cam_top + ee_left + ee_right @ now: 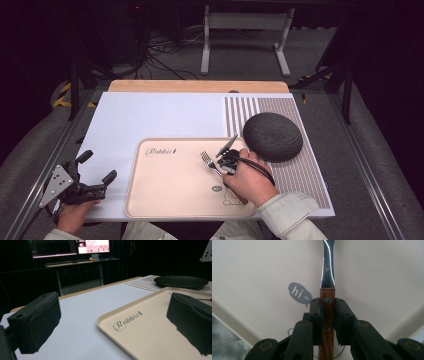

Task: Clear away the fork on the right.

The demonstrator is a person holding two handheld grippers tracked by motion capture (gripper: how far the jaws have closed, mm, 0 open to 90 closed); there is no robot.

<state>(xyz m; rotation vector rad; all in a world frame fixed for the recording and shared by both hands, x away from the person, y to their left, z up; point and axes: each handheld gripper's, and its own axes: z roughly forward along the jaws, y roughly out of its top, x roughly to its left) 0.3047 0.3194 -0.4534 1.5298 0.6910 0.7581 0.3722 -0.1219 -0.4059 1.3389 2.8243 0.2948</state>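
Right tool [327, 322] clamps fork's [207, 160] wooden handle [327, 315], seen close up

My left claw [97, 165] is matte black, its 2 blocky jaw pads foam-like, with a grey 3-cornered plate on top. My right claw [327, 315] shows black links with brass-coloured pivots and small screws. A black cable trails off it; my sleeves are pale.

Left gripper [95, 172] sits low at the near-left, held in the left hand [75, 212], its 2 jaws spread wide, nothing between. Right hand [250, 180] angles forward, right gripper [327, 312] clamped tight, both pads pressing in.
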